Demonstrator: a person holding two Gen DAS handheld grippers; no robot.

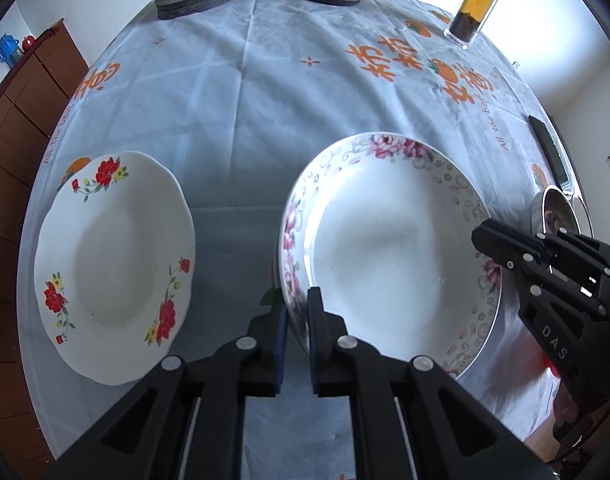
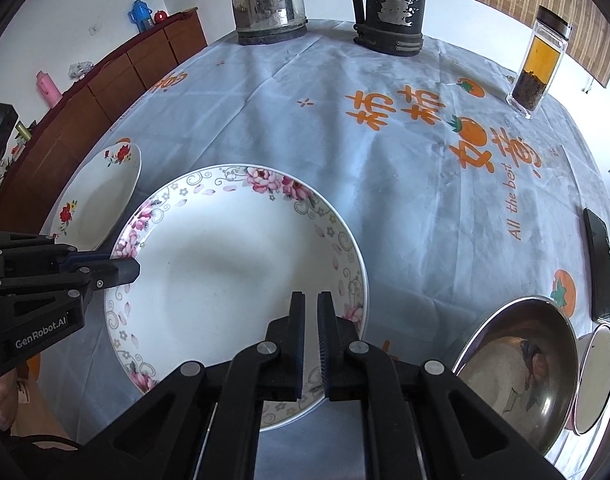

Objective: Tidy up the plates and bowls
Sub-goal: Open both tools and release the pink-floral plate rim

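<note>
The left gripper (image 1: 297,312) pinches the near-left rim of the glossy pink-flowered plate (image 1: 389,248); the right gripper (image 2: 311,308), pressed nearly together, grips its opposite rim; left of it lies a scalloped red-flowered plate (image 1: 113,264); right, two shiny steel bowls (image 2: 517,372); beyond, a kettle (image 2: 267,0), flask (image 2: 393,4) and jar (image 2: 539,60) on the cloth-covered surface (image 1: 245,92).
</note>
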